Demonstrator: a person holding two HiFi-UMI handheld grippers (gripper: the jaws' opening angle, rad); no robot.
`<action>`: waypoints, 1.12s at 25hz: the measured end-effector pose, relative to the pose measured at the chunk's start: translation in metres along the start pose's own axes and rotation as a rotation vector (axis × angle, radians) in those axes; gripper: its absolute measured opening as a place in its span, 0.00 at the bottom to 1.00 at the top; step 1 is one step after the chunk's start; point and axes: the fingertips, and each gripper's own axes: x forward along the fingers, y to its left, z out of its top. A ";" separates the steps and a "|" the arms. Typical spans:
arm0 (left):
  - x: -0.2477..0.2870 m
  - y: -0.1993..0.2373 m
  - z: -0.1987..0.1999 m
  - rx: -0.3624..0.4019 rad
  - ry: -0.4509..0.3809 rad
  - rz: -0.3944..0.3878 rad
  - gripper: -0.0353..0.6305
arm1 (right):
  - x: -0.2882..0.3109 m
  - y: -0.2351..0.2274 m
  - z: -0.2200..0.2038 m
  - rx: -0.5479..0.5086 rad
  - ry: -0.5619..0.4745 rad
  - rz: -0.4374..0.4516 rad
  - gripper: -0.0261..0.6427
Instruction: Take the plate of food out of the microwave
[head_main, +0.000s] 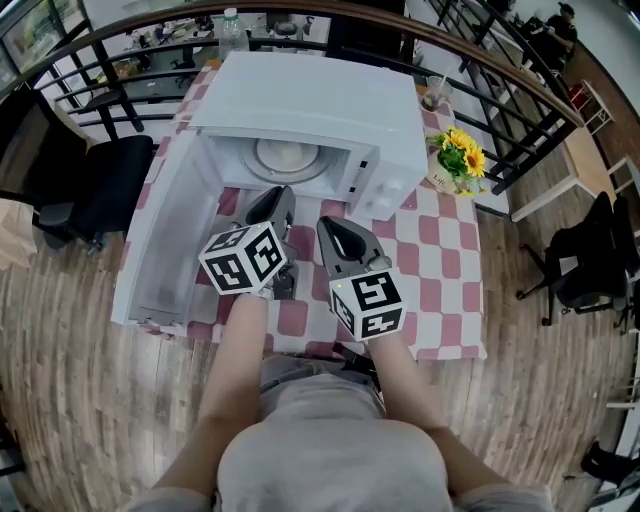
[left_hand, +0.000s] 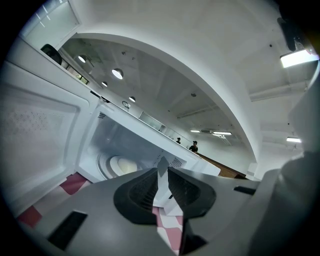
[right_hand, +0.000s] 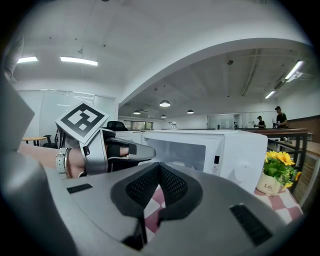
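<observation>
Only in the head view: left tongs (head_main: 272, 200) and right tongs (head_main: 328, 225) side by side over the checked table (head_main: 440, 270). Both just short of the white microwave (head_main: 330, 100), door (head_main: 160, 240) swung wide to the left. Straight into the cavity in the left gripper view: plate of food (left_hand: 121, 165) on the turntable, well beyond the tips. Left tongs nearly level, narrowly parted, nothing between. Right tongs nearly level, closed tip to tip, empty. Sideways across the microwave front in the right gripper view, sunflower pot (right_hand: 272, 177) at far right.

plate (head_main: 288, 160): half hidden under microwave (head_main: 310, 100) roof; its load: unclear
</observation>
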 end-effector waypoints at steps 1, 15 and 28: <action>0.002 0.001 0.000 -0.006 0.003 0.002 0.15 | 0.002 -0.001 0.000 0.003 0.000 0.000 0.07; 0.046 0.030 -0.015 -0.180 0.053 0.056 0.48 | 0.019 -0.020 -0.015 0.013 0.018 -0.013 0.07; 0.078 0.094 -0.048 -0.484 0.095 0.235 0.51 | 0.049 -0.031 -0.027 0.019 0.052 -0.013 0.07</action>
